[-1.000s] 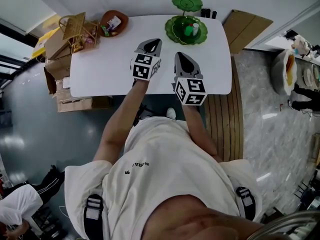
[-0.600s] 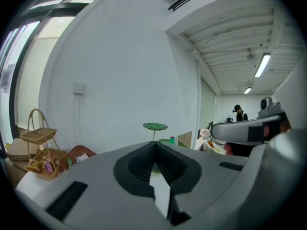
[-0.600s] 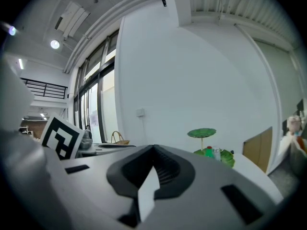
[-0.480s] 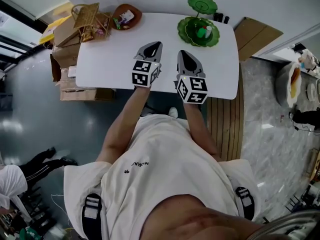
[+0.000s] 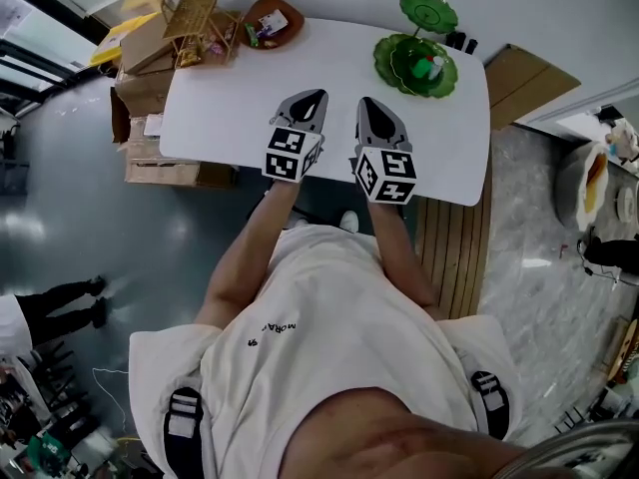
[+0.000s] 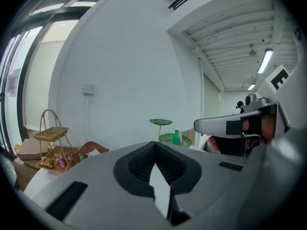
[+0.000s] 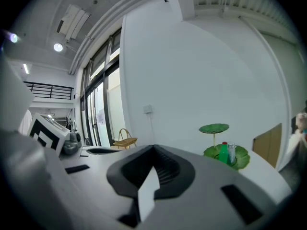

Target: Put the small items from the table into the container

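- My left tongs [image 5: 306,108] are shut with nothing between the jaws. My right tongs [image 5: 371,118] are also closed and empty. Both hang side by side over the near part of the white bench [image 5: 230,118], pointing across it towards the far edge.
- The nearest small items are a green bottle [image 7: 223,153] and a clear bottle [image 7: 232,153]. They stand upright, touching or nearly so, in the lower dish of the green two-tier stand [image 5: 387,68] near the far right corner.
- The stand lies ahead and to the right of my right tongs, so that hand is the nearer one. Because each bottle's long axis is vertical, I judge a level approach from the side suits them best.
- A brown bowl [image 5: 297,30] with packets sits at the far left corner, beside a wicker stand [image 5: 195,13]. It is closer to my left tongs.
- I cannot tell which vessel is the intended container.
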`<move>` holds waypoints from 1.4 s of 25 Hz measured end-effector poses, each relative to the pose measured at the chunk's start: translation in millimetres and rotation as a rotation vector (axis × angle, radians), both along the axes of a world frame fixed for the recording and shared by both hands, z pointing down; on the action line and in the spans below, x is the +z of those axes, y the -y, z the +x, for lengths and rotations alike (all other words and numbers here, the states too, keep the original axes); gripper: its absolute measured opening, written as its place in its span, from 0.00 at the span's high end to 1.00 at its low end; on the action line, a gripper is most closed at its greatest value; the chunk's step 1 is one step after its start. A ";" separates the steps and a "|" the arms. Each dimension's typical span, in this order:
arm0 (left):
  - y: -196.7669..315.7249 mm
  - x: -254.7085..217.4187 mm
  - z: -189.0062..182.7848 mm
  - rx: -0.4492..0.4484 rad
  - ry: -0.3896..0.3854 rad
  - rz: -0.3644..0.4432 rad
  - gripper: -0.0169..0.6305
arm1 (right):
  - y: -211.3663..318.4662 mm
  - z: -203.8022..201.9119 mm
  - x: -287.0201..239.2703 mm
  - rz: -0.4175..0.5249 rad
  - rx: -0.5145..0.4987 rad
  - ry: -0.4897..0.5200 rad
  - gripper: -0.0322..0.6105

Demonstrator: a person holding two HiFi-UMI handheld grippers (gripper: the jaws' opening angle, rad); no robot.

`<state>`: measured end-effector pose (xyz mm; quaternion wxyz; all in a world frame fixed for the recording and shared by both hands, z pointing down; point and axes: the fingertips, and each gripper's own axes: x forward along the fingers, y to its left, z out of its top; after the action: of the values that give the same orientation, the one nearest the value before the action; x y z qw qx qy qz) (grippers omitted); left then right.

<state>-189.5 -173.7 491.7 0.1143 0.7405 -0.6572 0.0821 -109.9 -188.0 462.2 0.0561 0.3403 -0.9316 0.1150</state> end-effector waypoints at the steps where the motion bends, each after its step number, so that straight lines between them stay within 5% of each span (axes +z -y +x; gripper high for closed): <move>1: -2.0 2.4 -1.4 -0.001 0.004 -0.006 0.97 | -0.7 -2.3 0.8 -0.001 -0.006 -0.001 0.94; 5: -9.7 13.9 -4.7 -0.005 0.023 -0.031 0.97 | -3.7 -8.9 6.3 -0.014 -0.024 -0.006 0.94; 8: -14.8 37.2 -11.9 0.016 0.115 -0.099 0.97 | -4.9 -12.1 11.6 -0.025 -0.033 -0.009 0.94; 13: -31.2 91.4 -19.1 0.135 0.321 -0.302 0.97 | -5.8 -12.6 18.2 -0.043 -0.040 -0.010 0.94; 23: -65.7 197.5 -12.4 0.427 0.519 -0.616 0.97 | -7.6 -7.1 28.2 -0.066 -0.044 -0.021 0.94; 30: -73.8 236.5 -4.3 0.543 0.582 -0.686 0.95 | -8.3 -0.8 34.8 -0.075 -0.043 -0.033 0.94; 35: -76.6 256.8 -1.3 0.634 0.639 -0.749 0.85 | -9.0 0.2 34.8 -0.074 -0.044 -0.037 0.94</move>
<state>-190.8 -97.0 748.5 0.1343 0.7487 -0.3316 0.5580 -109.7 -179.0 497.1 0.0884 0.3193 -0.9328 0.1417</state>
